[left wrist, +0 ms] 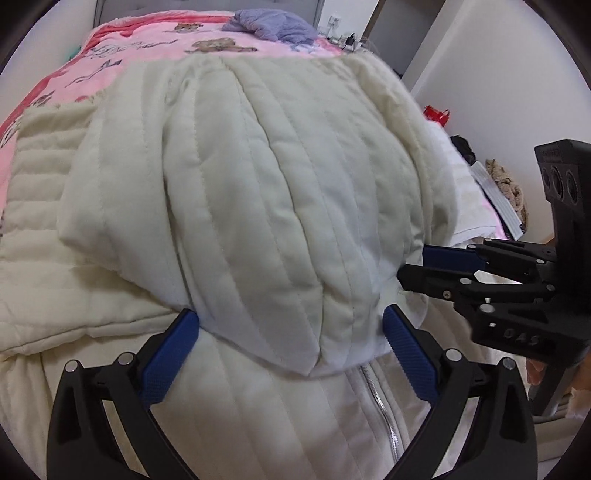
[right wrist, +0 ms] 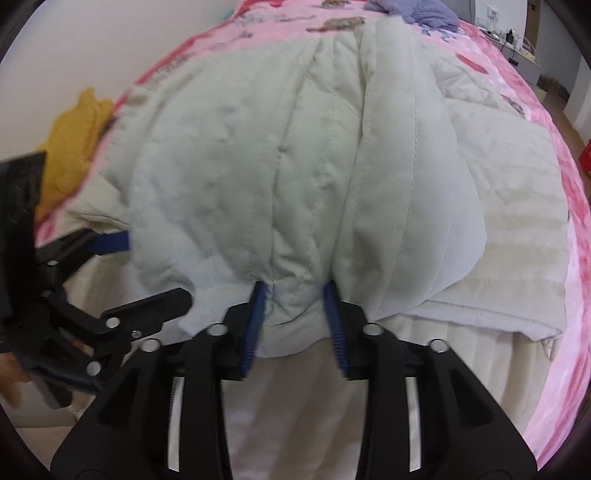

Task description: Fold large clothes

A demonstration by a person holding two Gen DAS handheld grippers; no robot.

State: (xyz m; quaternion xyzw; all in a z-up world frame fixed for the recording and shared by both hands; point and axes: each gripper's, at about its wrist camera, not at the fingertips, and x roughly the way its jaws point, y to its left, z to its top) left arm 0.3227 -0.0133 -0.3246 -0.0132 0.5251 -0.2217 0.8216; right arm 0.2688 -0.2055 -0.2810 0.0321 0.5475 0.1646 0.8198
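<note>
A large cream quilted jacket (left wrist: 258,177) lies on the bed, with a silver zipper (left wrist: 384,410) at its lower front. Its folded-over upper part bulges between both grippers. My left gripper (left wrist: 291,325) is wide open, its blue pads (left wrist: 170,354) at either side of the fold's edge. My right gripper (right wrist: 295,299) has its pads (right wrist: 255,325) closed partway on a bunch of the same fold (right wrist: 295,184). The right gripper also shows in the left wrist view (left wrist: 410,266), reaching in from the right. The left gripper shows at the left of the right wrist view (right wrist: 151,266).
The bed has a pink bear-print cover (left wrist: 147,40). A purple garment (left wrist: 273,22) lies at its far end. A yellow cloth (right wrist: 74,140) lies at the bed's left side. A red object (left wrist: 436,112) and a cluttered pile (left wrist: 506,192) stand beside the bed on the right.
</note>
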